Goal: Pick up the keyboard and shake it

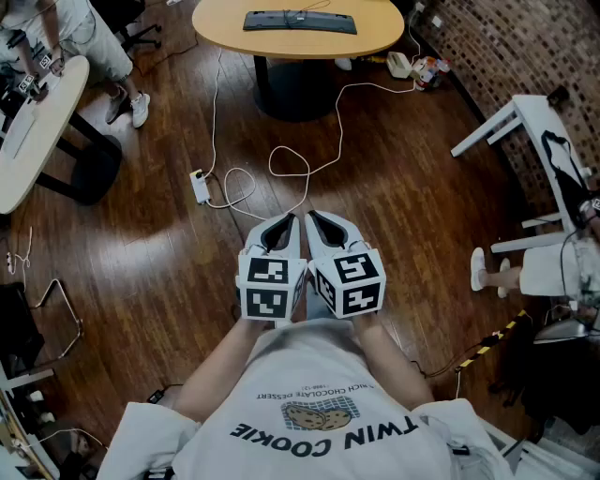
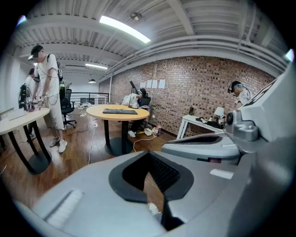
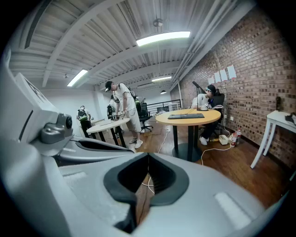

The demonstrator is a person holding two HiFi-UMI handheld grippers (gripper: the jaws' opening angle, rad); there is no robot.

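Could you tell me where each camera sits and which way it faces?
Head view: on the person's head, facing steeply down at the floor; shows T-shirt, forearms, left gripper and right gripper side by side, both shut.
Left gripper view: on the left gripper, facing along its shut jaws toward the round table; right gripper at right.
Right gripper view: on the right gripper, facing the same table; left gripper at left.
Shared: all three show the keyboard on that table.

Your left gripper sits beside your right gripper; the flat black keyboard lies on the round wooden table ahead.
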